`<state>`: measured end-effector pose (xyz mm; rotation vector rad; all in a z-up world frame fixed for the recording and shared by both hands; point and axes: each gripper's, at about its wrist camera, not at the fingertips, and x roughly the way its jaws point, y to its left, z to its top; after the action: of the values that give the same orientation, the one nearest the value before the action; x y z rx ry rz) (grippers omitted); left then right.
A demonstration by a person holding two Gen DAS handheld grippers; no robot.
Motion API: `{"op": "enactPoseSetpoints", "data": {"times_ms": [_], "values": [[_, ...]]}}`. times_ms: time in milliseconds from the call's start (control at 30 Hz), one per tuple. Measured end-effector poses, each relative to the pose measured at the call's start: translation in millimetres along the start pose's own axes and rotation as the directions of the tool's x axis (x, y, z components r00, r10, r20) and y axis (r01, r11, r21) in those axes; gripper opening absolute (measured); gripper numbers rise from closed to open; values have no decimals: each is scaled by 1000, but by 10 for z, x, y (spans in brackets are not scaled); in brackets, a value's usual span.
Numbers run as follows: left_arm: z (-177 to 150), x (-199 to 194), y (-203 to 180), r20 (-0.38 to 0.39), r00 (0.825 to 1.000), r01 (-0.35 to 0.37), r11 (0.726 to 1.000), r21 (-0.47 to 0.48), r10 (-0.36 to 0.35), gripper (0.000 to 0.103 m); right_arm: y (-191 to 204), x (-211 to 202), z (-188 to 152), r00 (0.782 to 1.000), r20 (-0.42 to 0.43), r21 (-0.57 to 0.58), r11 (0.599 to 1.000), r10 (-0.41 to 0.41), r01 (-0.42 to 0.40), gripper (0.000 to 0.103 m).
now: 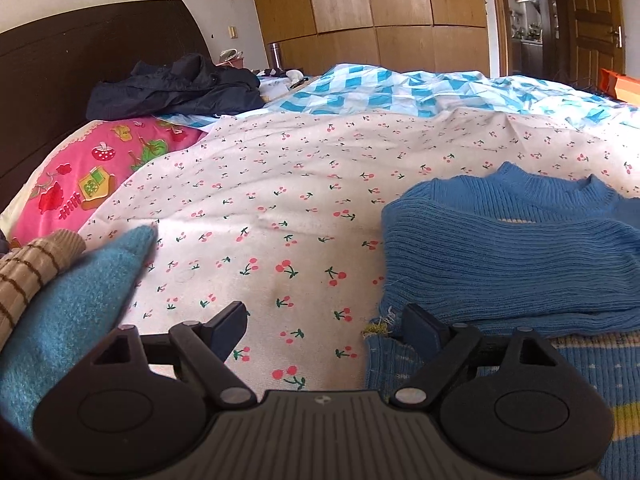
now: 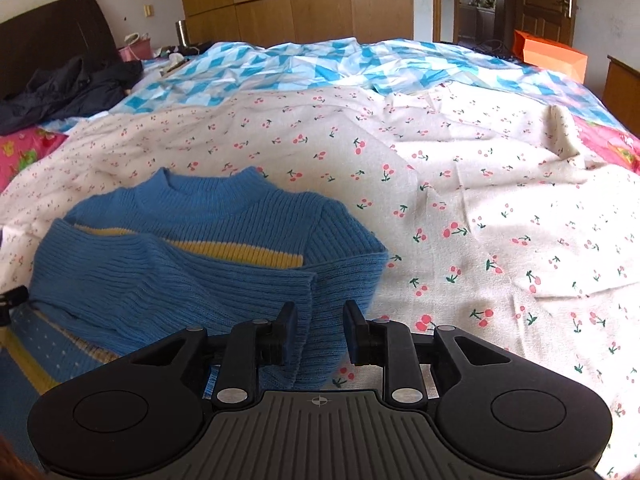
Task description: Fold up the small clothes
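A small blue ribbed sweater [image 2: 208, 264] with yellow stripes lies on the cherry-print sheet [image 2: 460, 208], both sleeves folded across its chest. It also shows in the left wrist view [image 1: 500, 256] at the right. My left gripper [image 1: 324, 324] is open wide over the sheet, its right finger [image 1: 420, 328] at the sweater's left hem corner. My right gripper [image 2: 320, 328] is partly open, and the folded right sleeve's cuff lies between its fingers, not pinched.
A teal fleece garment [image 1: 72, 304] and a beige striped knit [image 1: 28, 272] lie at the left. A pink pillow [image 1: 92, 172], a dark jacket [image 1: 176, 88] and a blue checked quilt [image 2: 320, 64] lie farther back. An orange box [image 2: 548, 56] stands at the far right.
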<state>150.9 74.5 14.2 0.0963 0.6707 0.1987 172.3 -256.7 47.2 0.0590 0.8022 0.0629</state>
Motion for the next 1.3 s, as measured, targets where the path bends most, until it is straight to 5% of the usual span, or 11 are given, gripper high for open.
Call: {"op": "enactPoseSetpoints", "data": {"times_ms": [200,767,1000,1133,1300], "values": [[-86,41,-132,-19,1000,-21,995,95,23,90,5,197,-32,999,-44,12,1000,8,-7,26],[-21,107,98,-39,999,-17,997,-72,14,91,55,178,-26,1000,-28,-16,1000,2,-3,27],[-16,102,201,-47,999,-28,992,-125,22,91,267,-74,66,997,71,-36,999,17,-15,28],[-38,65,258,-53,998,-28,987,-160,20,90,758,-84,296,985,73,-132,980,159,-149,28],[-88,64,319,-56,998,10,984,-177,-20,90,1731,261,642,935,-31,-253,902,354,-350,30]]}}
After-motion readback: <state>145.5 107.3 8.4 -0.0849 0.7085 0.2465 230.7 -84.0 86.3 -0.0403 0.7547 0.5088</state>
